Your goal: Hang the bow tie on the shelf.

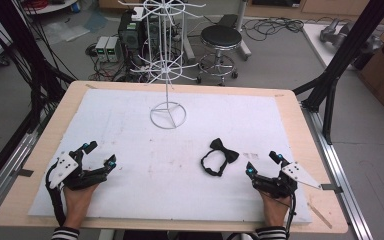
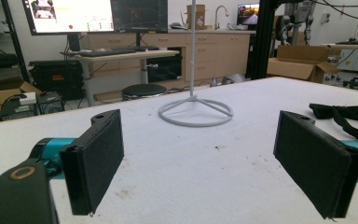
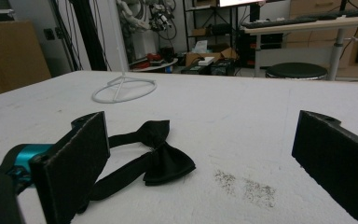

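Note:
A black bow tie (image 1: pixel 223 150) with its looped strap lies flat on the white mat, right of centre; it is close in the right gripper view (image 3: pixel 161 156) and at the right edge of the left gripper view (image 2: pixel 342 114). A white wire display stand (image 1: pixel 168 114) rises from its ring base at the mat's far middle (image 2: pixel 195 112) (image 3: pixel 123 89). My left gripper (image 1: pixel 100 154) rests open at the near left with nothing between its jaws. My right gripper (image 1: pixel 263 163) rests open at the near right, just right of the bow tie and apart from it.
The white mat (image 1: pixel 145 170) covers a wooden table (image 1: pixel 70 100). Beyond the far edge stand a black stool (image 1: pixel 220 37), computer boxes and cables. Black frame posts (image 1: pixel 345 55) flank the table. Small dark specks (image 3: pixel 244 184) mark the mat near the right gripper.

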The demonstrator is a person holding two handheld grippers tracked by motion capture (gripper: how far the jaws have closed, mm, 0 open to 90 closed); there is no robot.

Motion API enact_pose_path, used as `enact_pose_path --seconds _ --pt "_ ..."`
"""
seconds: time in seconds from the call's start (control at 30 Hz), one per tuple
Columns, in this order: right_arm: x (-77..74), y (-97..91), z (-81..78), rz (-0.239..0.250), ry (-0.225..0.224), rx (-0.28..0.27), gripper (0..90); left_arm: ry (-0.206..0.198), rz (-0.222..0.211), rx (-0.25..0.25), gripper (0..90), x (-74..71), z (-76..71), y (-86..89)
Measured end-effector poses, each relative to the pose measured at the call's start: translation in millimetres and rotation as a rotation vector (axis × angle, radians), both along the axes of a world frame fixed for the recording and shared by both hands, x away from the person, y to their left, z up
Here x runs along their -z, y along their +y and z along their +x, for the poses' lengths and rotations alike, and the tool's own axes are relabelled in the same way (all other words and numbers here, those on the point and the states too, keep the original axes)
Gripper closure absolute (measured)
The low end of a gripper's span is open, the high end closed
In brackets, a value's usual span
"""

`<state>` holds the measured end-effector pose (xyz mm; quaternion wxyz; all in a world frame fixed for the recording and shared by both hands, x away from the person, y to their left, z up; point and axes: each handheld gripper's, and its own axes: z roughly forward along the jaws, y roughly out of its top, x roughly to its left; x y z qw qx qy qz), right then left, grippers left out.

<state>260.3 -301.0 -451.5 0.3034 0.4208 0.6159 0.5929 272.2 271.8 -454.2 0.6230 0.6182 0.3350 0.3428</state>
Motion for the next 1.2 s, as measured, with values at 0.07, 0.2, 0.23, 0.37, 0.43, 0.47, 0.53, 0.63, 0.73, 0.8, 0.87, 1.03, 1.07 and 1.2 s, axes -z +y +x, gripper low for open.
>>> enact_pose_path --seconds 0.07,0.2,0.23,0.37,0.43,0.47,0.53,0.63,0.73,0.8,0.87,1.03,1.07,1.2 --pt "0.0 0.3 -0.3 -0.002 0.0 0.001 2.9 0.002 0.001 0.001 16.4 -0.1 0.2 0.2" --pt "0.1 1.6 -1.1 -0.014 -0.003 -0.004 2.9 0.0 0.008 0.001 16.4 -0.1 0.0 -0.2" --pt "0.2 1.7 -1.1 -0.021 -0.014 -0.005 2.9 -0.001 0.007 0.002 16.3 0.0 0.1 -0.1" --pt "0.7 2.7 -3.7 -0.032 -0.041 -0.003 2.9 0.003 0.005 0.001 16.3 -0.1 0.1 0.0" --pt "1.5 3.7 -7.4 -0.039 -0.072 0.003 2.9 0.003 0.001 -0.001 16.3 -0.1 0.4 0.0" --pt "1.6 4.0 -8.2 -0.045 -0.082 0.005 2.9 0.004 0.002 -0.001 16.3 -0.1 0.4 0.1" --pt "1.7 4.8 -8.7 -0.049 -0.085 0.008 2.9 0.003 0.003 0.0 16.3 -0.1 0.4 0.1" --pt "1.7 4.1 -7.9 -0.049 -0.088 0.007 2.9 0.003 0.005 0.001 16.3 -0.1 0.1 0.0" --pt "1.7 4.1 -7.9 -0.049 -0.089 0.007 2.9 0.001 0.008 0.002 16.2 -0.1 0.0 0.0" --pt "1.7 4.1 -7.8 -0.051 -0.089 0.008 2.9 0.002 0.004 0.001 16.2 0.0 -0.1 -0.1" --pt "1.7 4.1 -8.1 -0.047 -0.084 0.01 2.9 0.002 0.003 0.001 16.2 0.0 -0.2 -0.1" --pt "1.5 4.9 -8.3 -0.046 -0.079 0.007 2.9 0.0 0.002 -0.001 16.2 0.0 0.1 0.0" --pt "1.4 4.9 -8.0 -0.05 -0.079 0.008 2.9 0.0 0.001 -0.001 16.3 0.0 0.2 0.0" --pt "0.7 5.1 -6.3 -0.055 -0.067 0.004 2.9 0.004 0.0 -0.001 16.3 -0.1 0.3 0.3"
